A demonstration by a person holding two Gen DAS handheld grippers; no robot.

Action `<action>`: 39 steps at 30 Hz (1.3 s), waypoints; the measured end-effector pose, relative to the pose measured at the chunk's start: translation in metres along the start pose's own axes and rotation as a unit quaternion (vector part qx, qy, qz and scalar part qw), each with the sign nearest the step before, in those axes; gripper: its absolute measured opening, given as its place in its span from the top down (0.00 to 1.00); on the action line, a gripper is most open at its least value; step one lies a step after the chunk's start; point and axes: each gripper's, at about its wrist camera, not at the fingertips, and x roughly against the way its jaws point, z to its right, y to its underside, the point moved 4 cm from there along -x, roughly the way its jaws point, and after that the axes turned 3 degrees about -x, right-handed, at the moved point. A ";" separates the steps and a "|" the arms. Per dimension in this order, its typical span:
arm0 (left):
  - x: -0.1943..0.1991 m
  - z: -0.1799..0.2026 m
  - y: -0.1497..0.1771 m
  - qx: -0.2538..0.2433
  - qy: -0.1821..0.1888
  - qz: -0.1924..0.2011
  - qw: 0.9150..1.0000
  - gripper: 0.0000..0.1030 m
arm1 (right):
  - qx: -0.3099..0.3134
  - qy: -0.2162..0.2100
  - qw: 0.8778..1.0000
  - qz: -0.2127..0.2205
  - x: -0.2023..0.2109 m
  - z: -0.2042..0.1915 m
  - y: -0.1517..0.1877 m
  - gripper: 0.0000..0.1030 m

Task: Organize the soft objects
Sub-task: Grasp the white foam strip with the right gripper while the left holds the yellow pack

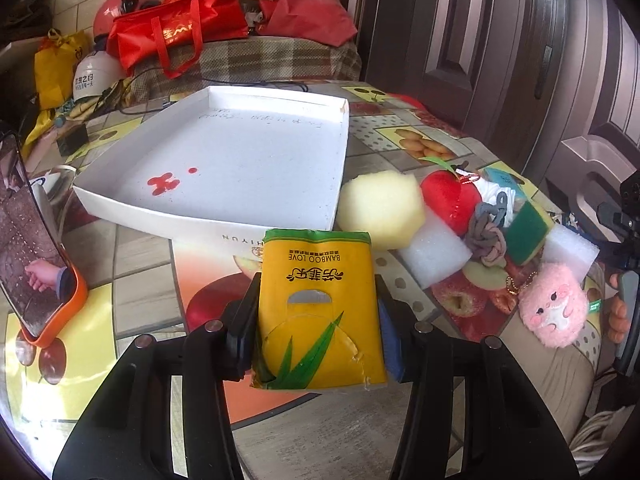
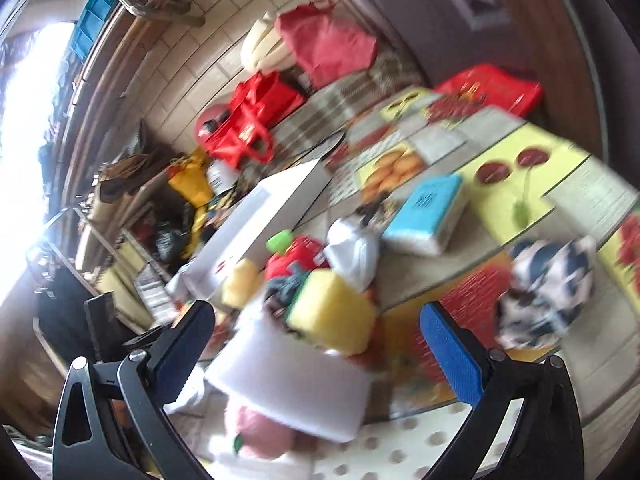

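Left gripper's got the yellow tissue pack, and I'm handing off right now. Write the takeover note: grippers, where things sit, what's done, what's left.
Left gripper: shut on the yellow tissue pack, held in front of the white box.
Right gripper: open, holding nothing; its view is blurred.
White box: nothing in it yet except red stains.
Still on the table, right of the box: yellow sponge, red plush apple, white foam block, grey rope knot, green-yellow scrub sponge, pink plush.
Done: pack picked up. Left: likely box it, then the rest.

A phone (image 1: 34, 248) in an orange stand (image 1: 60, 316) beside red bags (image 1: 176, 30).
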 end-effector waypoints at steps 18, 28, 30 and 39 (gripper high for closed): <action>-0.003 0.000 0.001 0.003 0.014 -0.006 1.000 0.52 | 0.182 0.019 0.978 -0.104 0.009 -0.012 0.020 0.00; -0.004 -0.003 0.002 0.014 0.016 -0.007 1.000 0.52 | 0.152 -0.012 0.970 -0.190 -0.065 -0.008 0.014 0.00; -0.004 -0.005 0.002 0.018 0.018 -0.009 1.000 0.52 | 0.142 -0.019 0.972 -0.188 -0.069 -0.014 0.014 0.01; -0.004 -0.006 0.002 0.016 0.021 -0.006 1.000 0.52 | 0.117 -0.032 0.975 -0.185 -0.051 -0.007 0.019 0.05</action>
